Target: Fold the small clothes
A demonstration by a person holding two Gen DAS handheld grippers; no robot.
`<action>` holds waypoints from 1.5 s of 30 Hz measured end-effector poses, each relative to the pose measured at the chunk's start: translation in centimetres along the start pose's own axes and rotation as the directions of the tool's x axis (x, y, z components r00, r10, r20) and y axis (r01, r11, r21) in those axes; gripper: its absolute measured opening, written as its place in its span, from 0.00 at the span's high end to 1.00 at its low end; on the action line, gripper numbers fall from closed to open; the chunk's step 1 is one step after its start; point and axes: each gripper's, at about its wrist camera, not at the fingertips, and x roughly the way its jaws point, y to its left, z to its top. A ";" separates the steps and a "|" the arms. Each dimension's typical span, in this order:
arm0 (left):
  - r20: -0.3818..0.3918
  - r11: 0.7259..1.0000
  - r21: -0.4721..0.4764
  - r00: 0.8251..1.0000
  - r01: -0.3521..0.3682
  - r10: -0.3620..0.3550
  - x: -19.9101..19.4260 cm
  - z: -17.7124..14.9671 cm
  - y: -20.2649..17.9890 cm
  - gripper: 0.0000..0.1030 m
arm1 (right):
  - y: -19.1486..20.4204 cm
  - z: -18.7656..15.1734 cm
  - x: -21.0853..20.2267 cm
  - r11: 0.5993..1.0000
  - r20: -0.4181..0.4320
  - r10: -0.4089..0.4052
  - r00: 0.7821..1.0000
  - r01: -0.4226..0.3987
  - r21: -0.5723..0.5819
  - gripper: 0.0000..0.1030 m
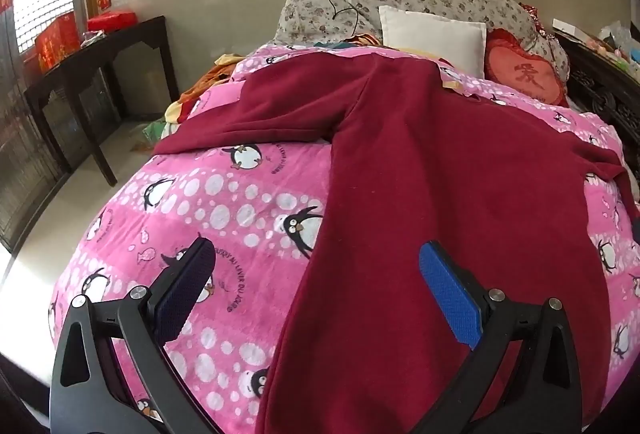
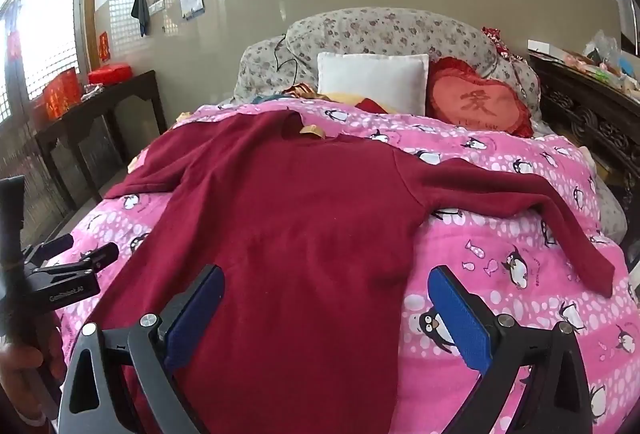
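Note:
A dark red long-sleeved sweater lies flat on a pink penguin-print blanket, both sleeves spread out to the sides. My left gripper hangs open over the sweater's left hem edge, nothing between its blue pads. My right gripper is open too, above the lower right part of the sweater body. The left gripper's body, held by a hand, shows at the left edge of the right wrist view.
At the head of the bed lie a white pillow, a red heart cushion and a flowered bolster. A dark side table with red boxes stands left. A carved dark cabinet lines the right side.

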 end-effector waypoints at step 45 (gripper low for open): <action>-0.081 0.969 -0.247 0.997 -0.020 0.000 10.9 7.6 8.8 0.01 | 13.4 8.2 19.2 0.994 -0.068 0.063 0.996 -0.069 -0.083 0.14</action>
